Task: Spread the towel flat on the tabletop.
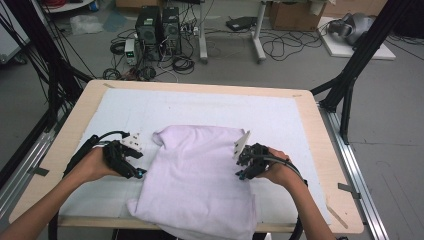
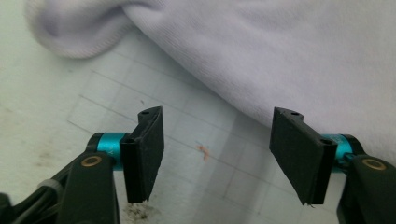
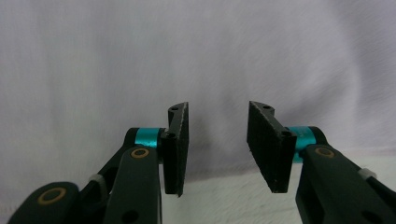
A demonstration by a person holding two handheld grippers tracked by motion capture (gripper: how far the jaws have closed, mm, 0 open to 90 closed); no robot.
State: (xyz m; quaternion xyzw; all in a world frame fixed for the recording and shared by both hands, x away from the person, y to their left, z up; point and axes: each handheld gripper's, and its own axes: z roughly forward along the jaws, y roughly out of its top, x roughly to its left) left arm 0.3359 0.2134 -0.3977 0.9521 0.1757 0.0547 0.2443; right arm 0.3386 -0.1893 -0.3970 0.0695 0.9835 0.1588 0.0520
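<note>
Two grippers flank a pale lilac T-shirt [image 1: 200,175] on a white-covered table [image 1: 310,125].

High view: the left gripper [image 1: 134,167] sits just beside the shirt's left edge, the right gripper [image 1: 244,170] at its right edge. Left gripper view: the jaws stand wide apart over the bare table cover, nothing between them, the shirt's hem [image 2: 261,60] just beyond. Right gripper view: the jaws are moderately parted, empty, at the shirt's edge [image 3: 196,60].
</note>
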